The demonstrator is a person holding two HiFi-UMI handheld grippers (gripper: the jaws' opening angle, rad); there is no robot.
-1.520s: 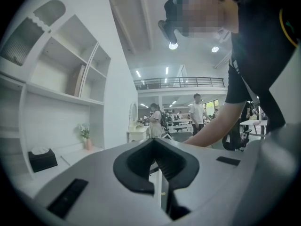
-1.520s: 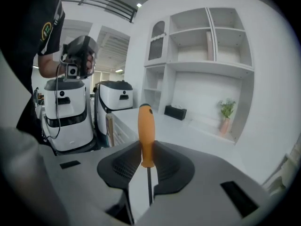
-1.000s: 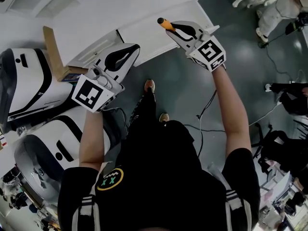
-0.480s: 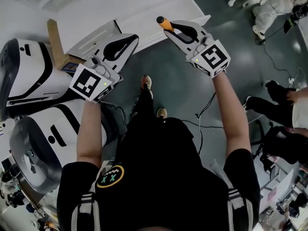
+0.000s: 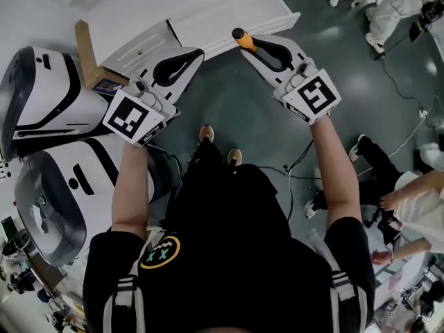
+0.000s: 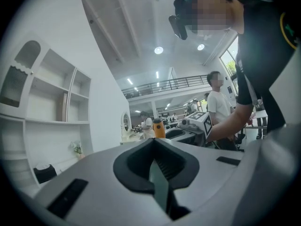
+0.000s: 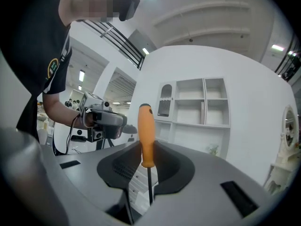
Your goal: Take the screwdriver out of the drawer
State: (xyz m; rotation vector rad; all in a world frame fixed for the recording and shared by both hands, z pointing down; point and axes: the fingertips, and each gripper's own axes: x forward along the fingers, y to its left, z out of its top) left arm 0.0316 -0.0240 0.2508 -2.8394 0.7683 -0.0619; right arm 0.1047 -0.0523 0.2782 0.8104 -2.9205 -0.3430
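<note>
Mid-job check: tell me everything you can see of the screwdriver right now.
The screwdriver has a smooth orange handle, plastic by its look, with a dark cap end, and a thin dark metal shaft. It stands roughly upright, handle up, in the right gripper, whose jaws are closed on it about where handle meets shaft. The handle rises above the gripper's tips and the shaft runs down between the jaws, its tip hidden. It is held in the air, and only the gripper touches it.
</note>
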